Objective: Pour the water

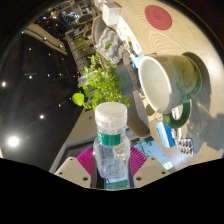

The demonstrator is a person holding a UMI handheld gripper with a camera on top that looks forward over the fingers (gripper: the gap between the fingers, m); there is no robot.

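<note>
Gripper view, sole item record. Gripper (112,172): two fingers with magenta pads (86,162), narrowed onto a clear plastic water bottle (111,150), both pads pressed against its sides. Bottle: held between the fingers, pale green cap (111,117) uppermost in the view, mouth end pointed toward the objects ahead. White mug (167,78): beyond the fingers and to the right of the bottle's cap, open mouth turned toward the camera, interior pale, contents not discernible. Leafy green plant (97,88): just beyond the cap, left of the mug. Light-coloured tabletop (130,30): behind the mug, bearing a red round disc (157,15). Scene appeared strongly tilted.
</note>
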